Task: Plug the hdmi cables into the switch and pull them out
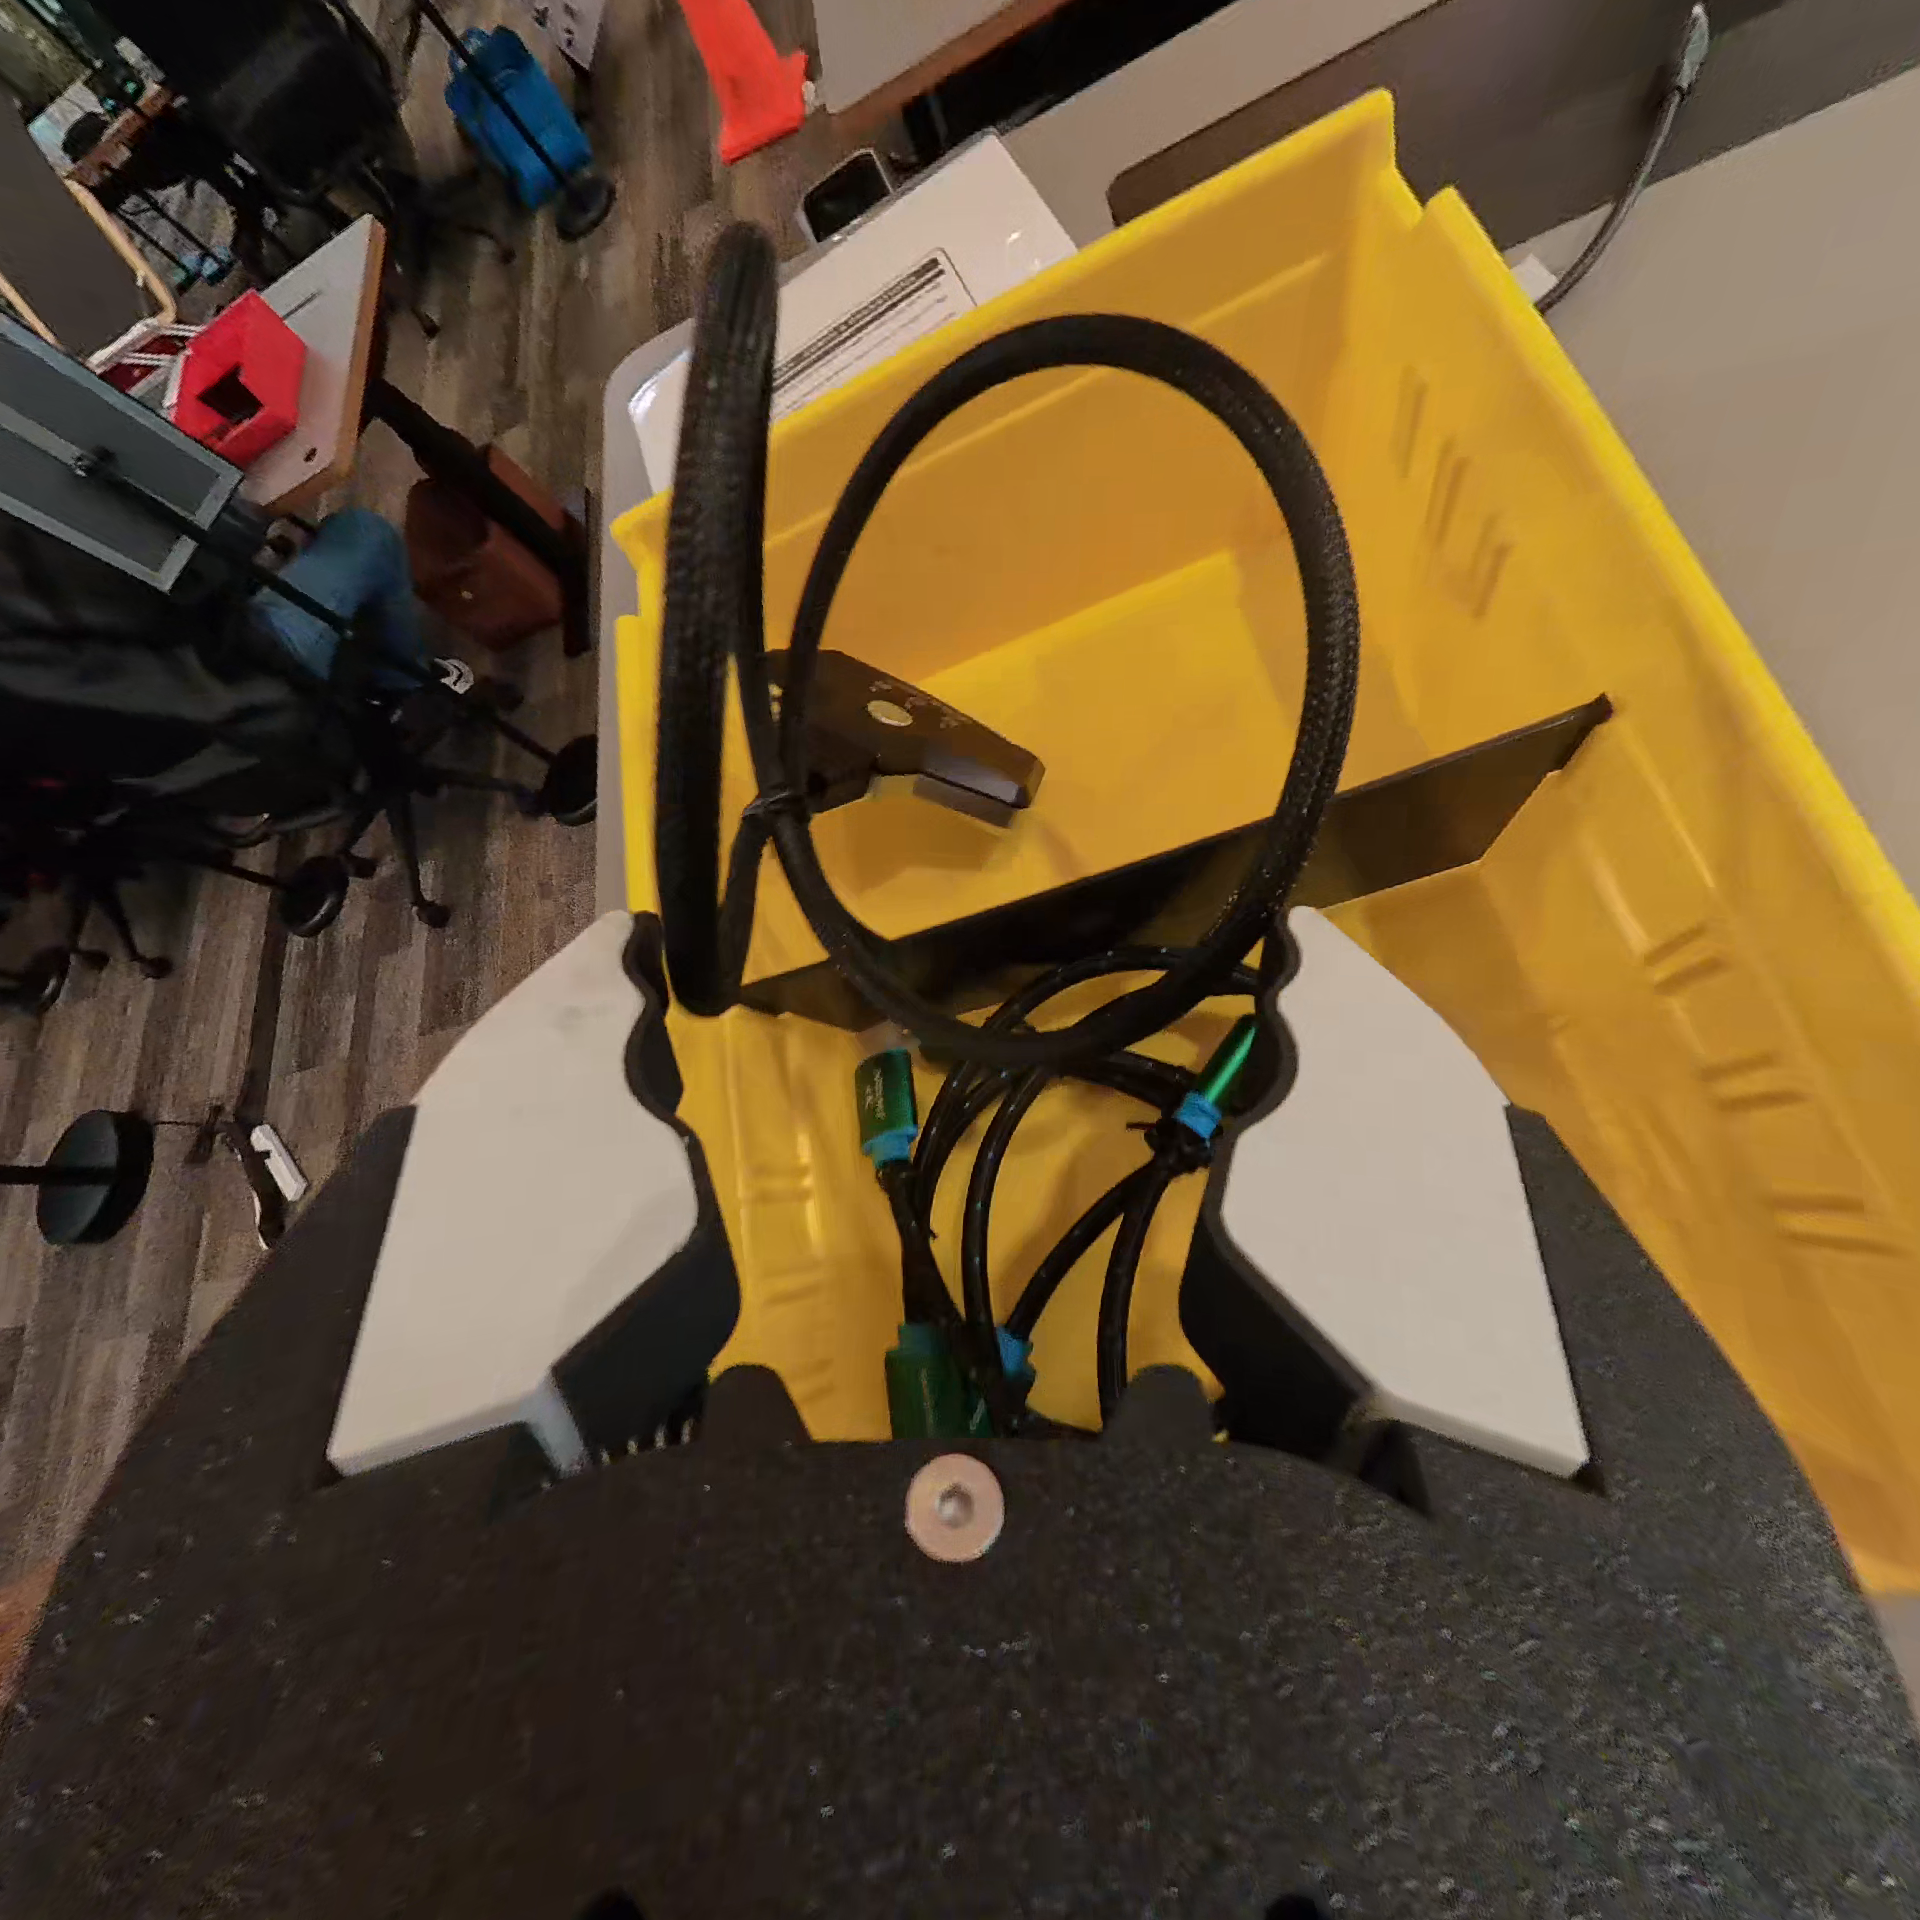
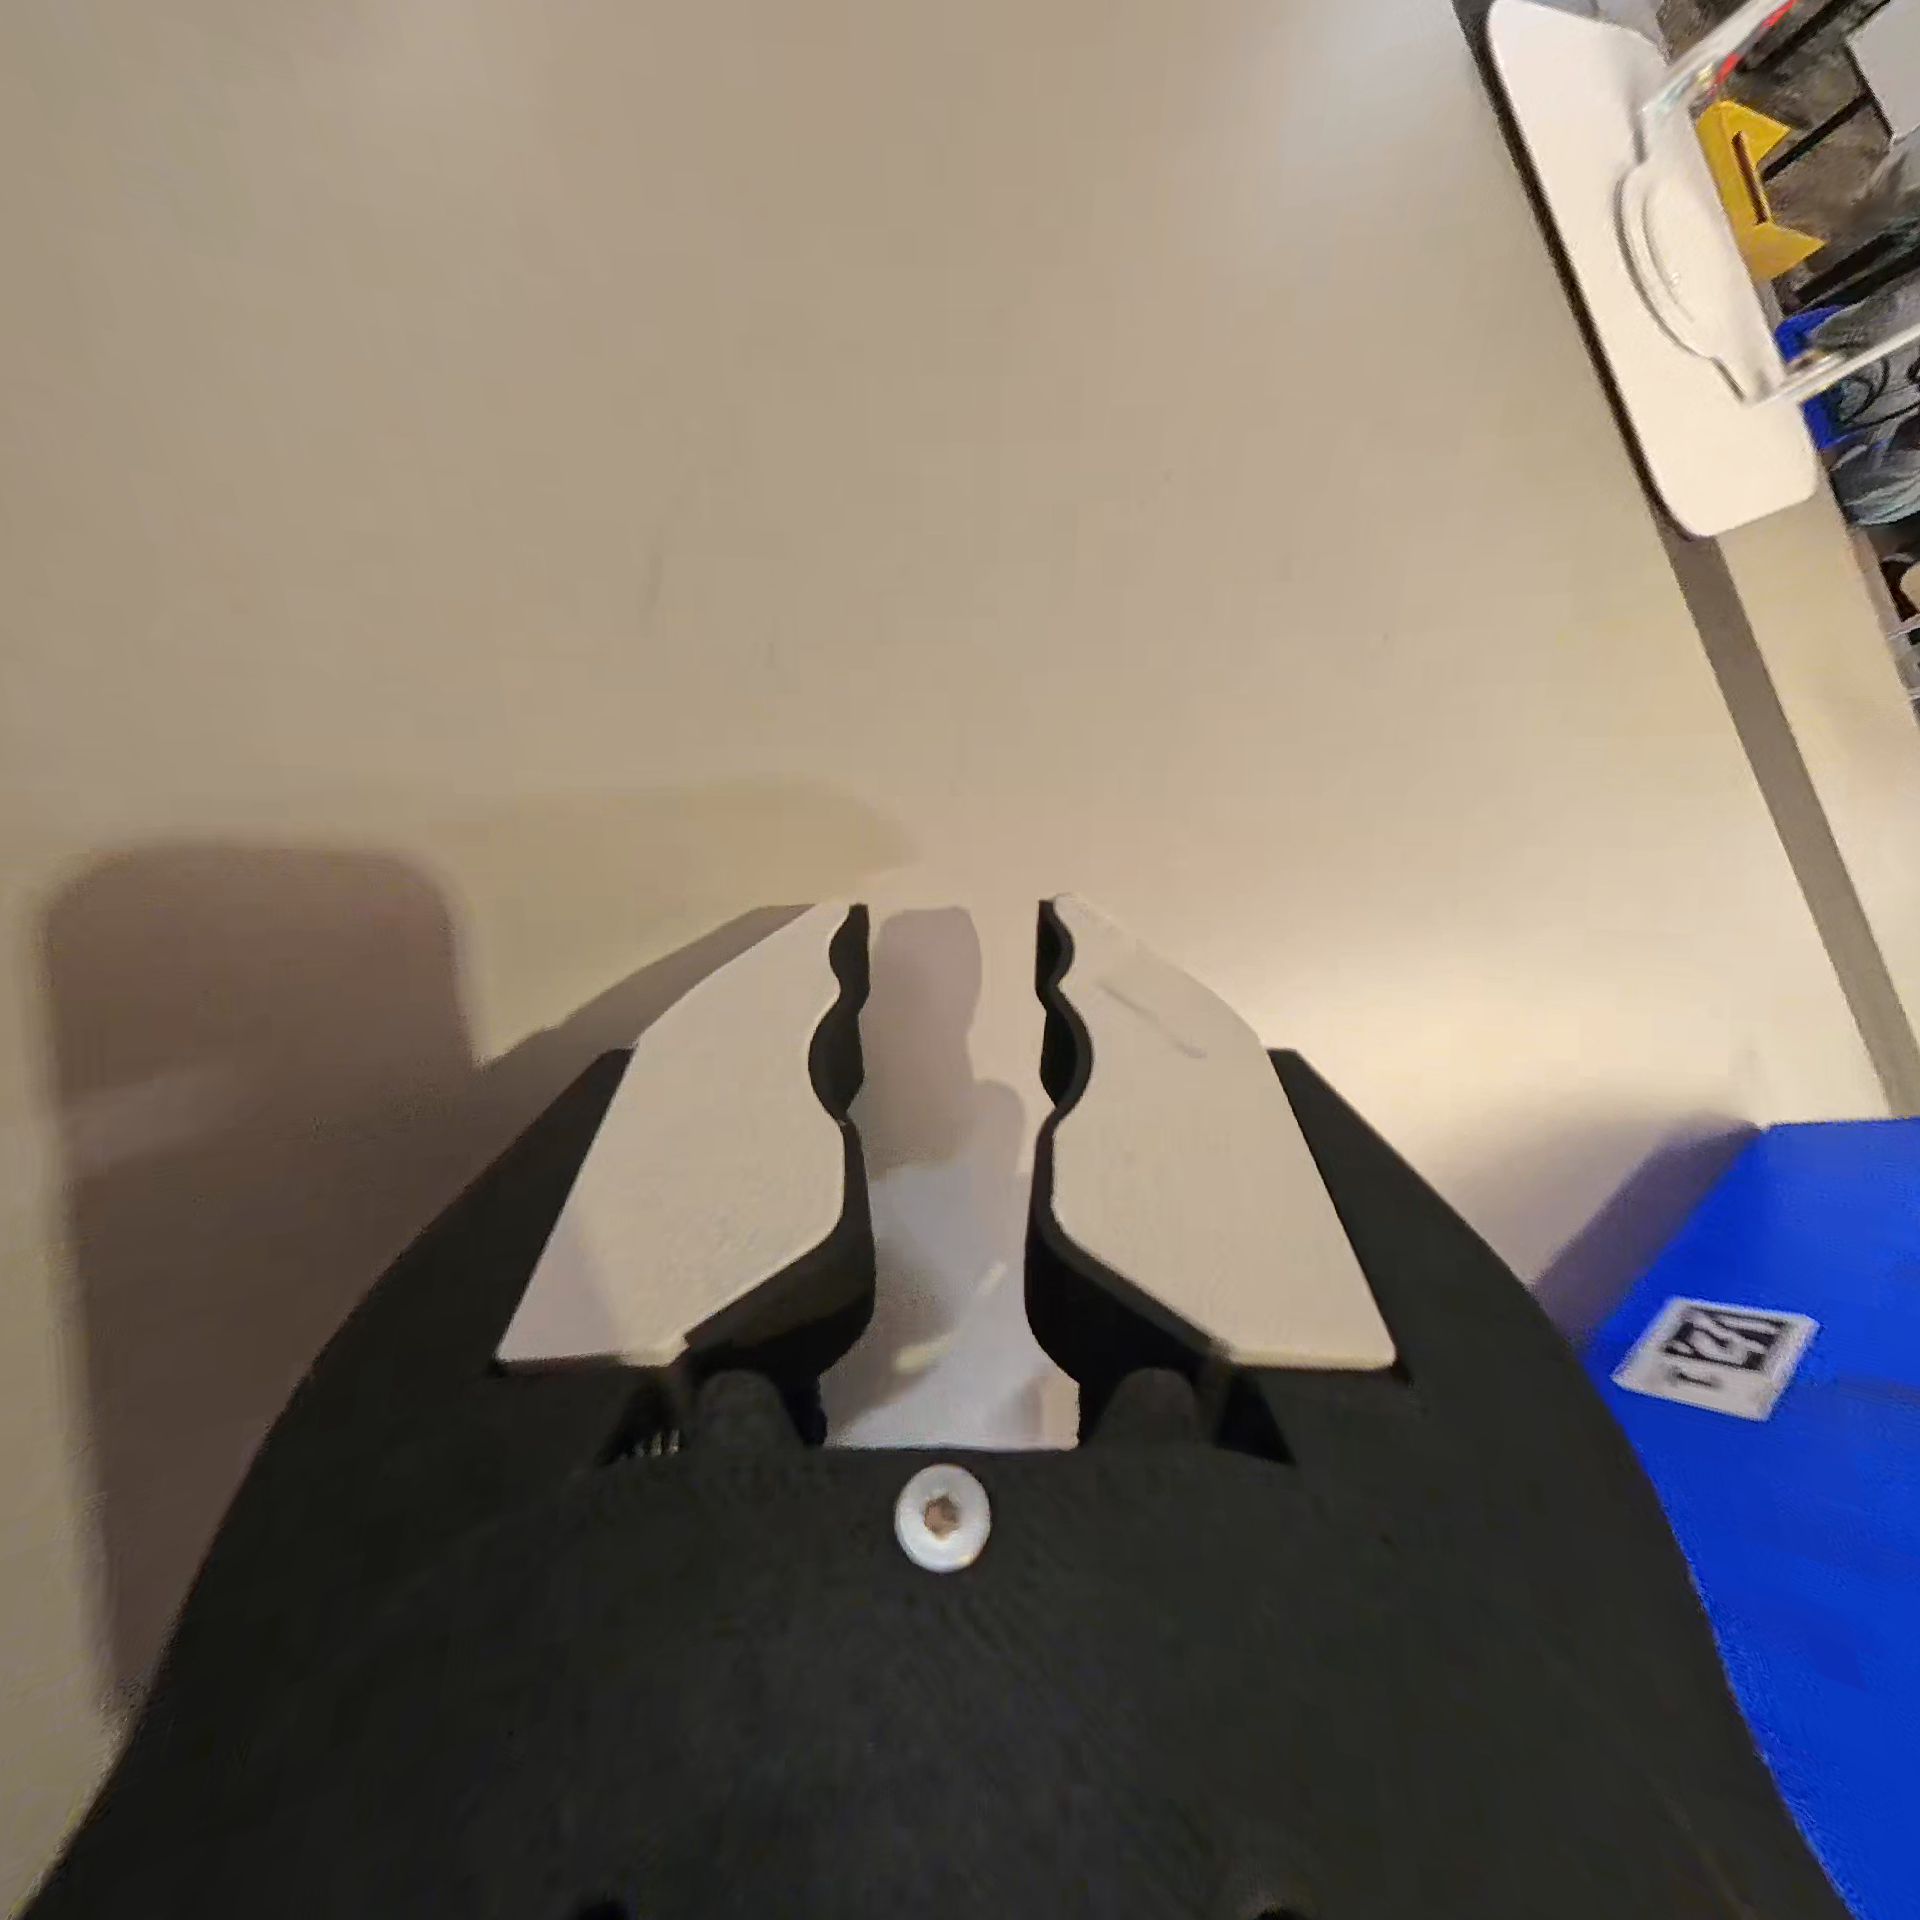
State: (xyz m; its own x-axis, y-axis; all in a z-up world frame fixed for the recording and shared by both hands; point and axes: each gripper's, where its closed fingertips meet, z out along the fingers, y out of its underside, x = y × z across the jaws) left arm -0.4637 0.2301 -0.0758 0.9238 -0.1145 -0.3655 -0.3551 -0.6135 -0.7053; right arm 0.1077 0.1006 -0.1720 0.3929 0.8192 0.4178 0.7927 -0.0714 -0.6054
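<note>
1. Black braided cable (image 1: pixel 1091 665): the coil stands upright across the black divider (image 1: pixel 1455 790) of the yellow bin (image 1: pixel 1621 935). Its flat black connector (image 1: pixel 935 753) points toward 3 o'clock over the far compartment. A tie (image 1: pixel 771 805) binds the loops at about 10 o'clock from the frame centre.
2. Your left gripper (image 1: pixel 961 935) has its tongs spread wide and grips nothing. The coil's lower bend sits just beside the left fingertip (image 1: pixel 649 977). You cannot tell from this view whether they touch.
3. Toward 6 o'clock, the near compartment holds thinner black cables with green plugs (image 1: pixel 883 1107) and blue bands, lying between the spread fingers but below them.
4. Your right gripper (image 2: pixel 951 914) has its tongs narrow, not closed, and only bare beige tabletop (image 2: pixel 727 416) shows in the gap. A blue box (image 2: pixel 1766 1507) with a white label lies at 4 o'clock, and a white tray (image 2: pixel 1621 312) with a clear container at 1 o'clock.
5. Limits of inspection:
   - The coil is motion-blurred, so what supports it is unclear.
   - The left gripper body cuts off the green-plug cables at 6 o'clock.
   - The bin's right wall runs out of frame.
   - Neither view shows the other gripper.
</note>
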